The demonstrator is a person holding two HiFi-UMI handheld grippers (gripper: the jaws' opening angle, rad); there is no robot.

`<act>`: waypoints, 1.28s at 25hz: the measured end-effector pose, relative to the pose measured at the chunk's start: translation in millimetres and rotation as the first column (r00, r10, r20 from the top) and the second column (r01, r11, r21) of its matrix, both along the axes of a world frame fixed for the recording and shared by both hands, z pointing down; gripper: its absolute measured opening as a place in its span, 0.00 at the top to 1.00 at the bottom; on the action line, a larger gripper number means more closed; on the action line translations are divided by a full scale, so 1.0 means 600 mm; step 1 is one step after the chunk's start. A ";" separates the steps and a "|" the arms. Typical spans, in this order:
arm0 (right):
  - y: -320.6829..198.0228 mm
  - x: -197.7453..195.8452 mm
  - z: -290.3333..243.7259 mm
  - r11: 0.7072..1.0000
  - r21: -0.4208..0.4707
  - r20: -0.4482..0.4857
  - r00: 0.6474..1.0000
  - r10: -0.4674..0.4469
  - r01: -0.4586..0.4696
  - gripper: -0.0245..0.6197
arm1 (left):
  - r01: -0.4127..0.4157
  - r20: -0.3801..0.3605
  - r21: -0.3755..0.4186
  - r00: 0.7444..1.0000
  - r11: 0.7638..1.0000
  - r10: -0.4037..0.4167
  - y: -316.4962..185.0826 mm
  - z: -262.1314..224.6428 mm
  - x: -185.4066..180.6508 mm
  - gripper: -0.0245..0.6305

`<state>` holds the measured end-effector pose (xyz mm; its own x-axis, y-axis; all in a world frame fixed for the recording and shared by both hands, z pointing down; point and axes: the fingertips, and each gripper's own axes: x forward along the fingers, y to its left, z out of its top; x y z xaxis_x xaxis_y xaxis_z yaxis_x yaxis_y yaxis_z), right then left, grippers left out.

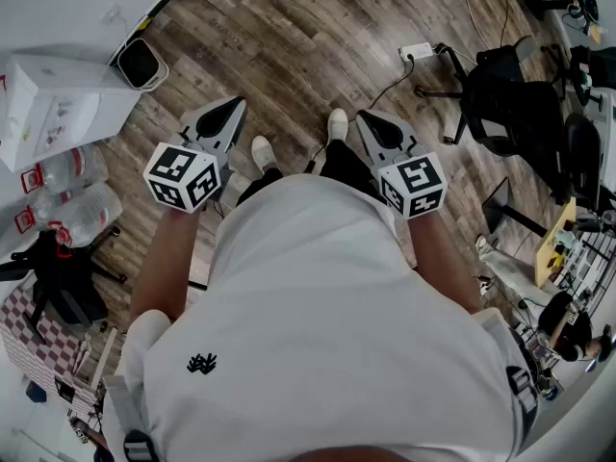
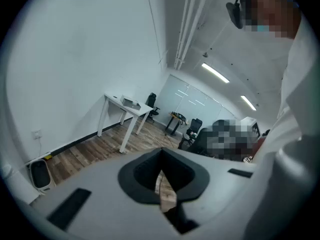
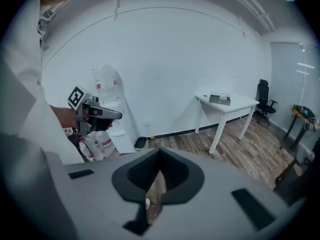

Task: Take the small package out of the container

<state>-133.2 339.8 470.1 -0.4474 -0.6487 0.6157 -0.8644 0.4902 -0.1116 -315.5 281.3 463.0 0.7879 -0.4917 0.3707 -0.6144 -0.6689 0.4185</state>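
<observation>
Progress: none evident. The left gripper (image 1: 231, 109) and right gripper (image 1: 371, 121) are held over the wood floor (image 1: 318, 37), both with jaws closed together on nothing. No small package or container can be identified in any view, so the whole task appears outstanding.

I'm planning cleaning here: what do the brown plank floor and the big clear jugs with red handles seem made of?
Brown plank floor: wood or wood-look laminate, matte; grain streaks and plank seams show, which of the two is unclear. Big clear jugs: probably thin glossy plastic; the walls are see-through with highlights.
</observation>
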 end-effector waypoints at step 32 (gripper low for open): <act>-0.187 0.318 0.031 0.994 0.108 0.124 0.991 -0.047 0.034 0.88 | -0.121 0.231 0.074 0.968 0.990 0.101 -0.175 -0.021 0.439 0.93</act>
